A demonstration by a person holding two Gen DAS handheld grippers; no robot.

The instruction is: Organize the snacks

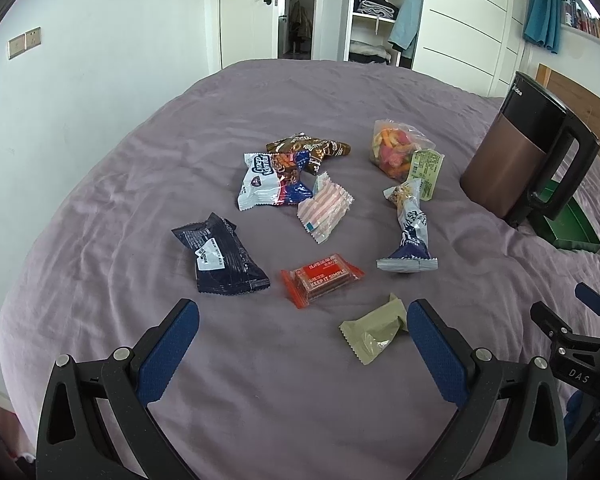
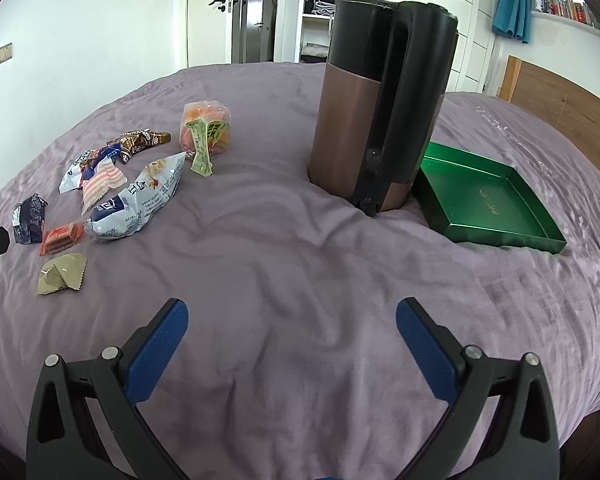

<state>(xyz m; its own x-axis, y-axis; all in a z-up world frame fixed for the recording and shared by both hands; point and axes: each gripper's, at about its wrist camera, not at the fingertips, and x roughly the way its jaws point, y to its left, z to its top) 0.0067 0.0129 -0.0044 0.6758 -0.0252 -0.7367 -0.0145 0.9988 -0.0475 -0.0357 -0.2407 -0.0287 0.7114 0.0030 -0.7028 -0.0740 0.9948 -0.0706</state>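
Snacks [image 1: 324, 282] lie ungathered on the bed [image 1: 260, 380]; both jaws are held wide, empty, and a first pick toward the green tray [image 2: 488, 200] is judged next.

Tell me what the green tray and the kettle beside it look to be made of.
Green tray: thin metal or foil-faced card, judging by its glossy, mirror-like sheen and crisp folded walls. Kettle: satin copper-brown body, likely metal, with a matte black top and handle that look plastic.
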